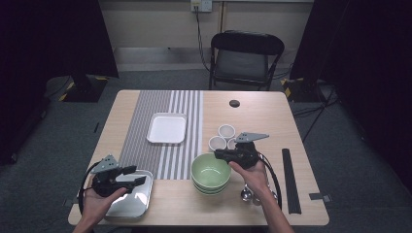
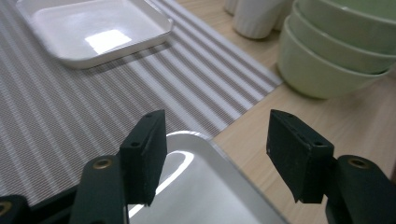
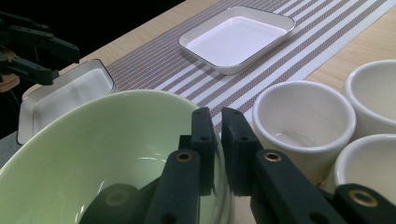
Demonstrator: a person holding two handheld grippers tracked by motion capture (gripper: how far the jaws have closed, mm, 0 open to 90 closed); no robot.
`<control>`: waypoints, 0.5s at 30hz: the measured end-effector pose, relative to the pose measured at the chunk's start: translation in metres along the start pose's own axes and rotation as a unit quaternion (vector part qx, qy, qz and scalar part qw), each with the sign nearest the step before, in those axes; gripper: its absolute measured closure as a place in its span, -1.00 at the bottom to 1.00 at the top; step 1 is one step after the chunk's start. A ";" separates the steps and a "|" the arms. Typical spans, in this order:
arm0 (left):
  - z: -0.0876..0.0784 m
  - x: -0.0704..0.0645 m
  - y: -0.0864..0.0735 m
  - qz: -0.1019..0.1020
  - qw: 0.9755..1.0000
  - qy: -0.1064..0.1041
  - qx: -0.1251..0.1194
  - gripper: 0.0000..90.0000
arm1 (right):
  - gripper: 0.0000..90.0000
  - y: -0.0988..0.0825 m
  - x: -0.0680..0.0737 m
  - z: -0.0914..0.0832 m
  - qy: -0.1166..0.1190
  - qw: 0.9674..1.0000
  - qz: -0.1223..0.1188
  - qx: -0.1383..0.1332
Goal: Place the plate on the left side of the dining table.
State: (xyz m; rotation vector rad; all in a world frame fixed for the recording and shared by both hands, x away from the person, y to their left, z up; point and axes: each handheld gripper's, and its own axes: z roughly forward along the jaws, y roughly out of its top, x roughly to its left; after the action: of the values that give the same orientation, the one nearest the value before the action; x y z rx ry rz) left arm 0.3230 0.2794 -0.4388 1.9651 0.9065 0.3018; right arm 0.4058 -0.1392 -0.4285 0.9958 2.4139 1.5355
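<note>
Start with the table [image 1: 252, 104]: a striped runner [image 1: 145, 104] runs down its left half, and it carries one white square tray [image 1: 166, 128] flat at the middle, well clear of your work. A second white tray [image 1: 130, 200] lies at the near left edge, partly on the runner and partly on bare wood, and this is what your left gripper [image 1: 137, 175] is over. Its jaws stand apart above the tray's near corner with nothing pressed between the pads; in the left gripper view the rim [image 2: 201, 136] passes under the gap, so you look lined up to take that edge rather than the flat of the tray, which is too wide to pinch.

Next in size, the stack of green bowls [image 1: 210, 174] stands just right of the runner, near the front. Your right gripper [image 1: 217, 154] is clenched on the top bowl's rim at its far right side; the right gripper view shows the wall sandwiched between the two pads [image 3: 205, 140]. A rim pinch is likely the only hold that such a deep, round thing allows.

Three small white cups [image 1: 226, 131] cluster just behind the bowls, close to your right hand [image 1: 252, 175], so lift carefully. The spoons [image 1: 246, 195] lie by your wrist, and the dark chopsticks [image 1: 290, 179] sit at the far right.
</note>
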 end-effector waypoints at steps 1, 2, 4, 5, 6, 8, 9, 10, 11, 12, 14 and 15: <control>0.002 -0.002 0.002 -0.003 1.000 -0.008 -0.006 -0.11 | 0.88 0.000 0.000 -0.001 -0.001 1.000 0.001 -0.003; 0.004 -0.003 0.004 -0.006 1.000 -0.008 -0.010 -0.11 | 0.89 0.001 0.001 -0.001 -0.002 1.000 -0.001 -0.006; 0.008 -0.004 0.007 -0.006 1.000 0.001 -0.006 -0.09 | 0.90 0.001 0.001 -0.002 -0.003 1.000 -0.002 -0.006; 0.011 -0.005 0.008 -0.015 1.000 -0.021 -0.016 -0.06 | 0.90 0.000 0.001 -0.001 -0.005 1.000 -0.002 -0.007; 0.013 -0.007 0.010 -0.012 1.000 -0.025 -0.015 -0.04 | 0.89 -0.001 0.001 0.000 -0.004 1.000 -0.001 -0.008; 0.018 -0.014 0.015 0.005 0.999 -0.030 -0.013 -0.01 | 0.89 -0.002 0.000 0.001 -0.004 1.000 0.001 -0.008; 0.020 -0.016 0.017 0.007 0.999 -0.039 -0.014 0.00 | 0.89 -0.003 0.000 0.001 -0.001 1.000 0.005 -0.009; 0.022 -0.019 0.020 0.012 0.999 -0.040 -0.010 0.00 | 0.89 -0.003 -0.001 0.001 0.002 1.000 0.007 -0.010; 0.025 -0.022 0.022 0.017 0.999 -0.043 -0.010 0.03 | 0.89 -0.003 -0.001 0.001 0.002 1.000 0.008 -0.010; 0.027 -0.025 0.024 0.016 0.999 -0.050 -0.011 0.04 | 0.89 -0.003 -0.001 0.001 0.002 1.000 0.006 -0.010; 0.031 -0.032 0.028 0.026 0.998 -0.065 -0.012 0.04 | 0.89 -0.003 -0.001 0.001 0.001 1.000 0.007 -0.009; 0.033 -0.036 0.030 0.031 0.997 -0.071 -0.013 0.06 | 0.89 -0.003 -0.001 0.001 0.002 1.000 0.007 -0.009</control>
State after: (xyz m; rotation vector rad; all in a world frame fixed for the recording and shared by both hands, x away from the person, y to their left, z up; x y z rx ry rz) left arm 0.3298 0.2240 -0.4269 1.9655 0.7475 0.2053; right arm 0.4053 -0.1403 -0.4320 1.0101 2.3951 1.5632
